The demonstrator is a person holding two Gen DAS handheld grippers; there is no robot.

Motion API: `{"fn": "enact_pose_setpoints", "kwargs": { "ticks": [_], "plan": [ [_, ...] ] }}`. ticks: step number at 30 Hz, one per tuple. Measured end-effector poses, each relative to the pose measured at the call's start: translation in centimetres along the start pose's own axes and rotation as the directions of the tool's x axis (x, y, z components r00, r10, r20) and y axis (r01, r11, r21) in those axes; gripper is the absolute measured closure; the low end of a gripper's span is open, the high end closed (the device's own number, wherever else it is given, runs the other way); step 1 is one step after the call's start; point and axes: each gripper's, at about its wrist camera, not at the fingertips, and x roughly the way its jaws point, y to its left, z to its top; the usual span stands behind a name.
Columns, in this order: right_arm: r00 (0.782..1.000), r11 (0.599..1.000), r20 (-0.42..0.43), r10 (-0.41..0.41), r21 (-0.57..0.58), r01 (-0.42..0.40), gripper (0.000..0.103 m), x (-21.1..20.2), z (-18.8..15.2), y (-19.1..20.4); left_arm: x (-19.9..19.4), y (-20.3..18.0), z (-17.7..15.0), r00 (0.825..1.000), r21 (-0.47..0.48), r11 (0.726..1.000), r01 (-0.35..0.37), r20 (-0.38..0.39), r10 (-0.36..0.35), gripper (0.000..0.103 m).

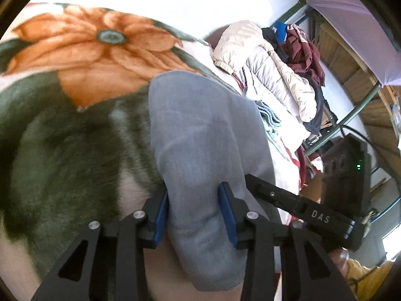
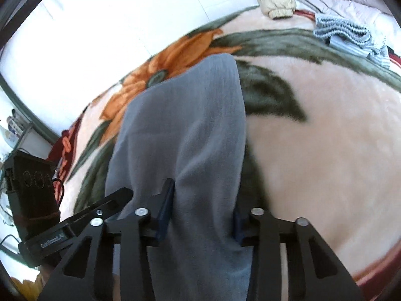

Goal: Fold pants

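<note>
Both grippers, left gripper point(image 1: 193, 212) and right gripper point(image 2: 201, 213), stand spread around grey pants point(image 1: 200, 135); pinch evenly, keeping edges aligned over the floral blanket point(image 1: 75, 80).

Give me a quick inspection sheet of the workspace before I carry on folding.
Surface: floral blanket on a bed, pink with orange flower and green leaves.
Job's things: grey pants, bunched, running between the fingers of both tools.
Clutter: beige puffer jacket, maroon garment, blue knit item at the blanket's far edge.
Grippers: left tool and right tool each have pants between the pads; contact not clear.
Cables: black cable beside the bed.
Surroundings: green metal frame, white wall.
</note>
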Motion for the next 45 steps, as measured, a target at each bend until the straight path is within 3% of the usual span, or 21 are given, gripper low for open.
{"fn": "enact_pose_setpoints", "kwargs": {
  "ticks": [5, 10, 16, 21, 24, 28, 30, 31, 32, 35, 37, 39, 45],
  "plan": [
    [0.993, 0.992, 0.017, 0.119, 0.032, -0.12, 0.071, -1.7, -0.3, 1.2, -2.2, -0.8, 0.8, 1.0, -0.013, 1.0, 0.025, 0.008, -0.025, 0.073],
    [0.973, 0.973, 0.0, 0.232, 0.002, -0.232, 0.071, -3.8, -1.3, 5.5, -7.7, -3.0, 0.6, 0.997, 0.033, 0.998, -0.06, 0.052, 0.058, 0.073],
    [0.934, 0.934, -0.087, 0.347, -0.062, -0.352, 0.071, -4.3, -3.2, 11.4, -16.3, -3.1, -2.0, 0.977, -0.038, 0.983, -0.178, 0.109, 0.181, 0.073],
    [0.945, 0.943, -0.143, 0.295, -0.118, -0.313, 0.071, -1.5, -5.5, 15.0, -19.9, -0.3, -5.1, 0.944, -0.147, 0.95, -0.275, 0.146, 0.296, 0.072],
    [0.959, 0.957, -0.191, 0.21, -0.162, -0.242, 0.07, 0.6, -7.1, 16.1, -19.4, 2.6, -6.4, 0.932, -0.191, 0.924, -0.332, 0.086, 0.353, 0.072],
    [0.953, 0.956, -0.273, 0.128, -0.223, -0.192, 0.067, 2.4, -8.0, 16.2, -18.0, 5.5, -7.8, 0.917, -0.198, 0.897, -0.394, -0.019, 0.398, 0.069],
    [0.955, 0.939, -0.282, 0.089, -0.297, -0.175, 0.066, 2.5, -7.7, 16.5, -17.8, 6.5, -8.7, 0.908, -0.228, 0.881, -0.414, -0.031, 0.419, 0.058],
    [0.956, 0.936, -0.282, 0.076, -0.31, -0.166, 0.066, 2.5, -7.6, 16.4, -18.0, 6.7, -9.0, 0.901, -0.237, 0.872, -0.428, -0.029, 0.434, 0.047],
    [0.956, 0.94, -0.285, 0.075, -0.298, -0.163, 0.066, 2.3, -7.5, 16.1, -18.4, 6.9, -9.3, 0.893, -0.252, 0.861, -0.442, -0.029, 0.45, 0.045],
    [0.959, 0.955, -0.276, 0.065, -0.26, -0.14, 0.066, 1.1, -7.5, 15.5, -19.2, 6.4, -9.3, 0.866, -0.262, 0.83, -0.492, -0.054, 0.497, 0.045],
    [0.969, 0.955, -0.242, 0.05, -0.273, -0.118, 0.066, -0.3, -7.2, 15.5, -20.1, 4.9, -9.3, 0.823, -0.233, 0.795, -0.561, -0.048, 0.567, 0.046],
    [0.981, 0.949, -0.191, 0.038, -0.299, -0.095, 0.066, -2.4, -7.0, 15.3, -21.2, 3.2, -9.6, 0.792, -0.222, 0.768, -0.601, -0.037, 0.61, 0.046],
    [0.982, 0.936, -0.152, 0.11, -0.316, -0.154, 0.066, -5.9, -6.0, 15.2, -22.5, -1.5, -9.5, 0.77, -0.166, 0.758, -0.631, -0.017, 0.638, 0.045]
  ]
}}
